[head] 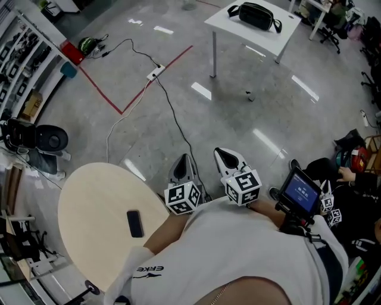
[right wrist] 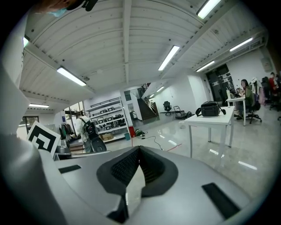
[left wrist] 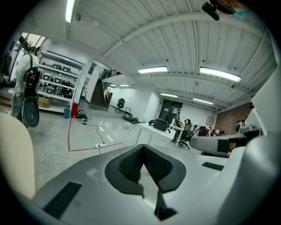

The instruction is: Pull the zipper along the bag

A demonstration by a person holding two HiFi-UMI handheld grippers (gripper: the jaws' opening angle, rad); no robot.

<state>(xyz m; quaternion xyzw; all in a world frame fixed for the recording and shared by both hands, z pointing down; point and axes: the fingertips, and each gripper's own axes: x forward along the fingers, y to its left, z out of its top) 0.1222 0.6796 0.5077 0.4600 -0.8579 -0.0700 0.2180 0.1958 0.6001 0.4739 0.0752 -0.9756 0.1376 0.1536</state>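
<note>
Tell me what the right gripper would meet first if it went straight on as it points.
The way looks free, though depth is unclear: the right gripper, shut, aims over floor toward distant shelves. The white table with the bag stands off right.

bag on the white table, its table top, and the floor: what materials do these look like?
Bag: black, matte, soft slumped shape with a strap; probably fabric or nylon, too far to confirm.
Table top: white, smooth, flat; likely laminate or painted board.
Floor: grey, glossy light streaks; polished concrete or epoxy.
</note>
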